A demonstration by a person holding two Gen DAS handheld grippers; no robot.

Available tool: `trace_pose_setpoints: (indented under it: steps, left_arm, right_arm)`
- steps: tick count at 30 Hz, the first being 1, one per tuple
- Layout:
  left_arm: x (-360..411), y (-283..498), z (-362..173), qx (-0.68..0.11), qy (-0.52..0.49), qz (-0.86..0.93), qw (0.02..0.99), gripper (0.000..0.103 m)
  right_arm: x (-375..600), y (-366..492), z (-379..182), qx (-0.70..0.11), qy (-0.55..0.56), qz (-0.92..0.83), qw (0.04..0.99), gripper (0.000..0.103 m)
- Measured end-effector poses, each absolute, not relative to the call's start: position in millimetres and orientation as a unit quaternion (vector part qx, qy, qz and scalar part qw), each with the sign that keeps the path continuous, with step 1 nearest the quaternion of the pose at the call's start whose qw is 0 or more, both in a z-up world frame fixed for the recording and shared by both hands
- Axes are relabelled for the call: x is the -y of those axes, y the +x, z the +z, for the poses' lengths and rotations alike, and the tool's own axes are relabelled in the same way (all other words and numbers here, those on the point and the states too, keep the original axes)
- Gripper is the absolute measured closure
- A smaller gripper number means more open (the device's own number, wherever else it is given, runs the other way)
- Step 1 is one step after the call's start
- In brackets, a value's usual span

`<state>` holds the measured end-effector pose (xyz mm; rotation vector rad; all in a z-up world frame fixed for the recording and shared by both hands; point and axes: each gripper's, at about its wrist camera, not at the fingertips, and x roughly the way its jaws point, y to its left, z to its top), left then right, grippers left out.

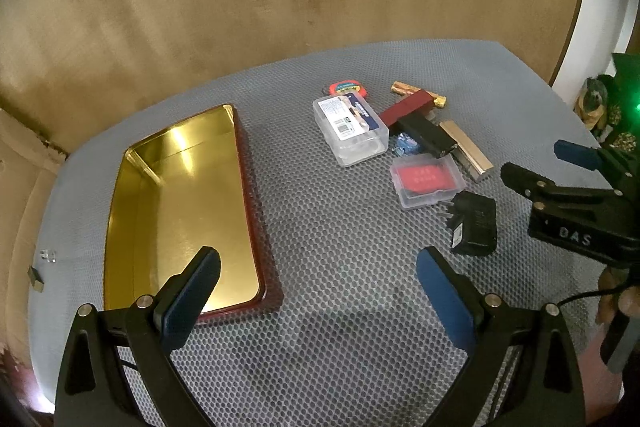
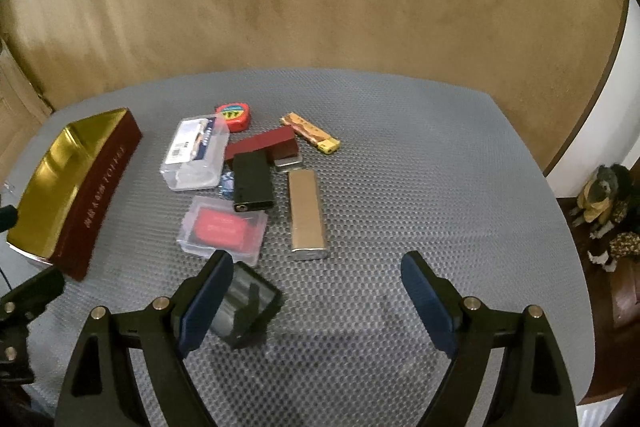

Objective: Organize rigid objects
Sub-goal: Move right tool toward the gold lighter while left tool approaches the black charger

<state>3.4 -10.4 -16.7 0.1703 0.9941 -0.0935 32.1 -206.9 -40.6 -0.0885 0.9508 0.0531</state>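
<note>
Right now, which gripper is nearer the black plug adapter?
Right. The right gripper hangs open with the black plug adapter beside its left finger; the left gripper, also open, hovers by the gold tin.

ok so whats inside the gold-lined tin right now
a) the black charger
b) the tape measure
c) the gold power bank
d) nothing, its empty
d: the tin shows only its bare gold floor in the left wrist view, while the tape measure, black charger and gold power bank all lie on the grey mat outside it.
</note>
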Motion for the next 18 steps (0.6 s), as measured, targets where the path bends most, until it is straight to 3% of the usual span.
trace_pose_setpoints:
  steps: [18]
  left_arm:
    - [19, 4, -20, -0.48, 0.105, -0.038, 0.87, 0.005]
  right_arm:
    - [215, 77, -81, -0.484, -0.063, 0.047, 0.871, 0.015]
